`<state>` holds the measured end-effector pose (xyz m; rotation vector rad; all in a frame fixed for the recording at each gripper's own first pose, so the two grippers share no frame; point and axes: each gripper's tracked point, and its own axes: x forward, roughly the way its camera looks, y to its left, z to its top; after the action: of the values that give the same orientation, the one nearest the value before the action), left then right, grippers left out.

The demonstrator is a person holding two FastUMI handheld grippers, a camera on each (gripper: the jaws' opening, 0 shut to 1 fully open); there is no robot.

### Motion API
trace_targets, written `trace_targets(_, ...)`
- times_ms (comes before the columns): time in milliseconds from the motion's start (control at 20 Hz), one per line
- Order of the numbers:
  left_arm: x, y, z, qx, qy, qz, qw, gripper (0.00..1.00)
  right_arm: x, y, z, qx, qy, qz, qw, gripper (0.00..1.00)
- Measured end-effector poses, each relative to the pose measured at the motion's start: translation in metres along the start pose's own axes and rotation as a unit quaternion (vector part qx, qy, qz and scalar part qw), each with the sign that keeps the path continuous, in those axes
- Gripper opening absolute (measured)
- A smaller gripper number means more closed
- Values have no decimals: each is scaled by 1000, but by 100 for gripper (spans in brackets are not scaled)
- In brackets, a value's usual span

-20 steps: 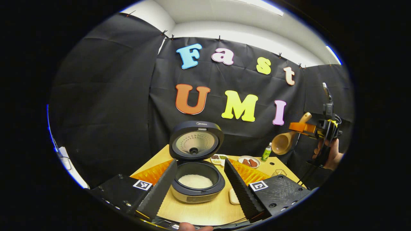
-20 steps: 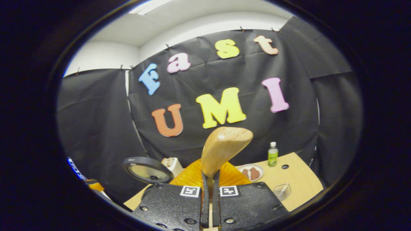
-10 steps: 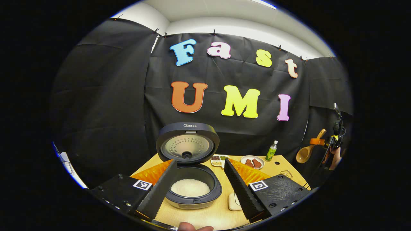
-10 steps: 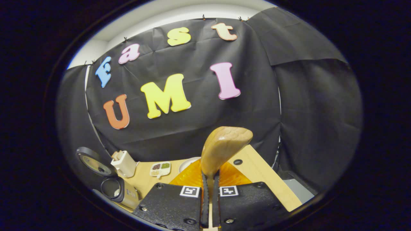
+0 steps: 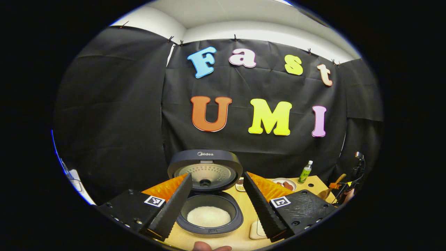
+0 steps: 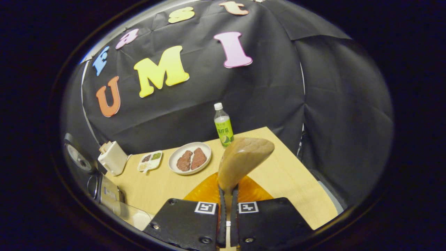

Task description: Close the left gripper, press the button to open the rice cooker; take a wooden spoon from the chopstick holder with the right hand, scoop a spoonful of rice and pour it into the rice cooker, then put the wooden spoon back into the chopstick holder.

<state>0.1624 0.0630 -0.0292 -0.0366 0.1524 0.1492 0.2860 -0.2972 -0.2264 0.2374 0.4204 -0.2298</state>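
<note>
While the rice cooker [image 5: 208,195] is standing with its lid [image 5: 205,169] tipped up behind the pot, the left gripper [image 5: 217,205] is hovering in front of it with its jaws spread wide and gripping nothing, one finger lying to each side of the pot, and white rice [image 5: 208,216] is lying in the inner pot between them. A fingertip [image 5: 210,247] of the person is showing at the bottom edge of the left gripper view, nearer the camera than the cooker. To the right of the rice cooker a small cream-coloured dish [image 5: 256,229] is sitting on the wooden table [image 5: 245,212], partly hidden by the right-hand finger. Beyond the cooker and to its right a divided sauce dish [image 6: 150,160], a white plate [image 6: 190,157] carrying two brown pieces of meat, and a green drink bottle [image 6: 223,124] are lining up along the table's back. Farther right of the cooker, the right gripper [image 6: 226,195] is holding its jaws nearly together, both fingers pressing the handle of the wooden spoon [image 6: 242,160], whose bowl is rising above the fingertips over the table. In the right gripper view a cream-coloured holder [image 6: 113,157] is standing just beside the cooker, and a clear container [image 6: 134,215] is sitting in front of the cooker.
</note>
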Motion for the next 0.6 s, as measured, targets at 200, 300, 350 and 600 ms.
trace_targets(200,12,4,4,-4,5,10,1000,95,14,-7,-23,1,11,-10,1000,12)
trace_targets(300,13,4,10,-8,1,10,1000,95,18,-6,-31,7,15,-7,1000,14)
trace_targets(350,13,3,13,-7,-3,8,1000,95,20,-8,-33,10,17,-6,1000,15)
trace_targets(600,12,6,23,-4,-17,7,1000,94,6,-11,-8,12,-14,-11,1000,42)
